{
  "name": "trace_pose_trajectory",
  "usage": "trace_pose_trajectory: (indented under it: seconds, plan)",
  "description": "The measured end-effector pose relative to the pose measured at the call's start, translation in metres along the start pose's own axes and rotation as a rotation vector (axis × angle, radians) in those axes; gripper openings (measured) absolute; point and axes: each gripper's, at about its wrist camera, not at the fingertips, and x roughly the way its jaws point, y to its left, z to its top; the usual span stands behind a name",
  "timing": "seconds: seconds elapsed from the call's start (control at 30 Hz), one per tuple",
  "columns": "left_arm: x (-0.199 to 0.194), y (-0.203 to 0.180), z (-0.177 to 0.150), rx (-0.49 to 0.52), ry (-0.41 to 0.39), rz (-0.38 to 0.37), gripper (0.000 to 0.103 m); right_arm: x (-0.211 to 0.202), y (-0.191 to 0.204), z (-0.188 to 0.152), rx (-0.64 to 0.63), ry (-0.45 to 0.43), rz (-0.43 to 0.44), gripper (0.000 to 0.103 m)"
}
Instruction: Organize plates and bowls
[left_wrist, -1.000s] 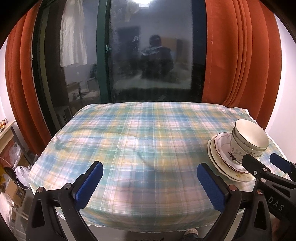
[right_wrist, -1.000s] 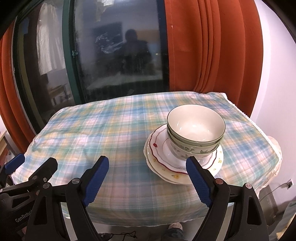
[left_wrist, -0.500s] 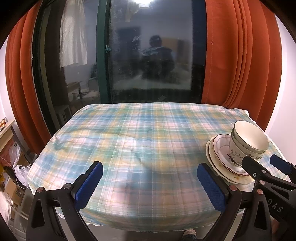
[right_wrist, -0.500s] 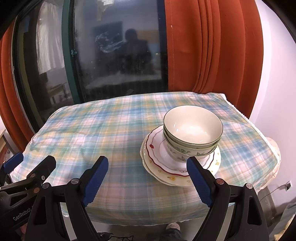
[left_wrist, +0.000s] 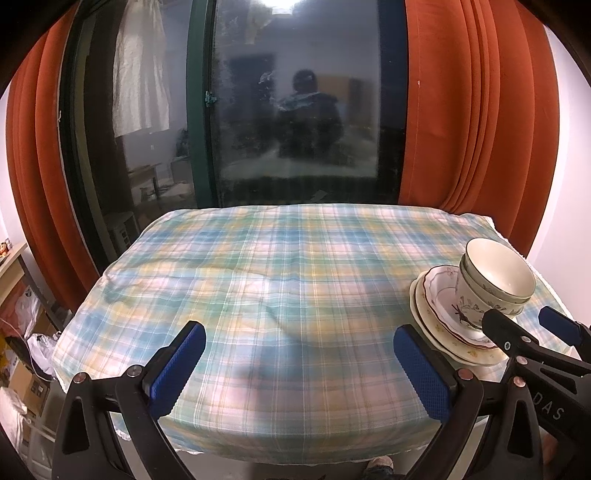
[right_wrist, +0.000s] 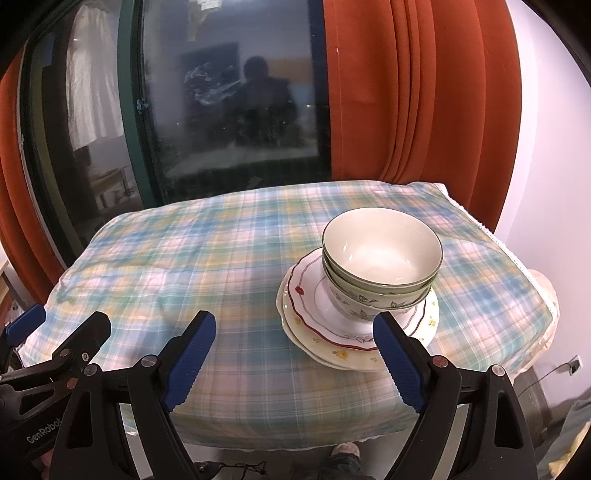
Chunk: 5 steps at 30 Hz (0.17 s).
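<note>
While the table (right_wrist: 229, 258) under its checked cloth shows no change across the last second, what shifts is only slight: the crockery drifts a little in both wrist views, a small change of aim and no real move of either hand. Nothing on the cloth has been lifted or set down in that time. The whole pile stands near the right edge of the table, towards the near right corner, and the rest of the cloth is bare.

The plates (right_wrist: 343, 343) lie at the bottom, a cream one with small yellow flowers under a white one with a red wavy rim; there may be a third between them, but I cannot tell. On them sit the bowls (right_wrist: 382, 258), nested one inside the other and upright, at least two by their green rims.

The right gripper (right_wrist: 295, 354) hangs just in front of the pile with its fingers spread wide and nothing between them; its right finger overlaps the plate edge in the picture, though contact cannot be judged. The left gripper (left_wrist: 301, 369) hovers over the near edge, well left of the pile, fingers spread and empty.

With everything already stacked and both tools idle, I judge the sorting done or nearly so.
</note>
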Motion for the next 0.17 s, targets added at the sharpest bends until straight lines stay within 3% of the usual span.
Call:
trace_pose_trajectory:
  seconds: [0.17]
  plan:
    - [0.003, -0.0008, 0.0014, 0.001, 0.002, -0.006, 0.103, 0.001, 0.0006, 0.0, 0.0, 0.003, -0.001, 0.089]
